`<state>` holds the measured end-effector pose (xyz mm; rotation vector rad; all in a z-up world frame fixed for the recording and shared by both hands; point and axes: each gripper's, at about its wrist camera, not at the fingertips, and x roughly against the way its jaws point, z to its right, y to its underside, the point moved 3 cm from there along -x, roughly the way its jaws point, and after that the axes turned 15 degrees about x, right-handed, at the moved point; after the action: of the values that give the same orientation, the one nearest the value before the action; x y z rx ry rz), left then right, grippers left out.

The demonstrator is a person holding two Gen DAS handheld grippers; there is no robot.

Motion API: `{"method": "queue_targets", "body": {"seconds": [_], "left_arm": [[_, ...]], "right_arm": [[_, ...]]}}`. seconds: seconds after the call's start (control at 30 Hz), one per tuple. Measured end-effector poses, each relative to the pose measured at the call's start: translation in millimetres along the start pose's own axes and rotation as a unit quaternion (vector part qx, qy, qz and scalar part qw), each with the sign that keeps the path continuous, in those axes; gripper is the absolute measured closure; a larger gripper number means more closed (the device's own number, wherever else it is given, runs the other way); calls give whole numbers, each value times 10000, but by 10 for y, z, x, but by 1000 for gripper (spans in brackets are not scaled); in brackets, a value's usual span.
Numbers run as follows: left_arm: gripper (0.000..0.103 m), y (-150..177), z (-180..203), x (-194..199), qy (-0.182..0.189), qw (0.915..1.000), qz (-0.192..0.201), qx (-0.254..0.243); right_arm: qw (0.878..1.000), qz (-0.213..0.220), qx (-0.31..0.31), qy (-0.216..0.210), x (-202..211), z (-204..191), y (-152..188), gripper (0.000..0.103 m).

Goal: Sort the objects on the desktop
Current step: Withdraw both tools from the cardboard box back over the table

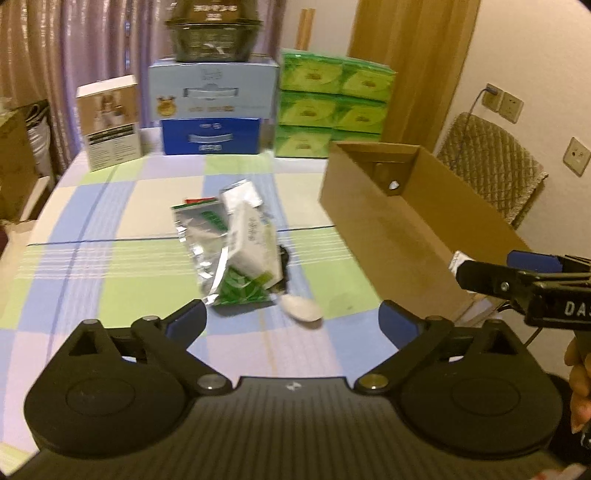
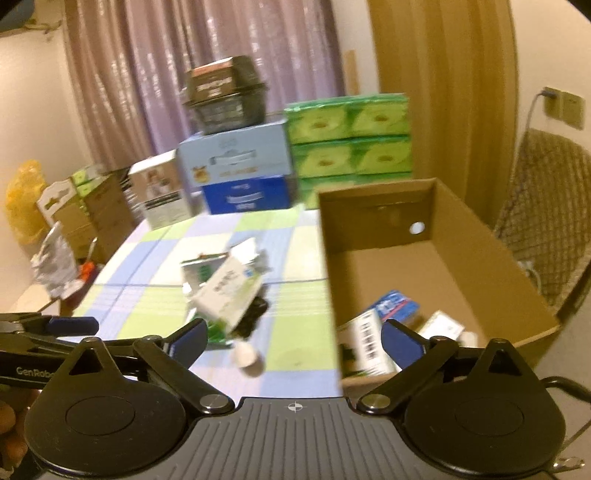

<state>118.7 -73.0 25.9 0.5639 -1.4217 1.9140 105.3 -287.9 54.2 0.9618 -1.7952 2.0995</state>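
A pile lies mid-table on the checked cloth: a silver foil pouch (image 1: 201,236), a white-and-green carton (image 1: 255,240) (image 2: 227,295), a green packet (image 1: 242,291) and a white spoon-like piece (image 1: 301,308) (image 2: 249,356). My left gripper (image 1: 291,319) is open just short of the pile, with nothing between its fingers. My right gripper (image 2: 295,338) is open and empty over the near left corner of the open cardboard box (image 2: 328,236) (image 1: 369,206). Inside the box lie a blue-and-white pack (image 2: 397,306) and white cartons (image 2: 369,343). Each gripper shows in the other's view: the right gripper (image 1: 487,267), the left gripper (image 2: 55,326).
Stacked at the table's back are a white-brown box (image 1: 110,122), a light blue box (image 1: 212,90) over a dark blue one (image 1: 212,136), a dark lidded bowl (image 1: 212,35) and green tissue packs (image 1: 332,107). A padded chair (image 1: 491,162) stands right of the cardboard box.
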Motion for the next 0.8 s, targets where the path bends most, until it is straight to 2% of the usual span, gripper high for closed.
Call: {"method": "queue_targets", "body": {"seconds": [0.4, 0.8], "left_arm": [[1, 163, -475, 208, -346, 9993, 34, 153], [1, 263, -668, 198, -416, 9987, -115, 256]], "right_arm": [[9978, -474, 205, -425, -129, -554, 258, 2], [9951, -773, 240, -573, -220, -748, 437, 2]]}}
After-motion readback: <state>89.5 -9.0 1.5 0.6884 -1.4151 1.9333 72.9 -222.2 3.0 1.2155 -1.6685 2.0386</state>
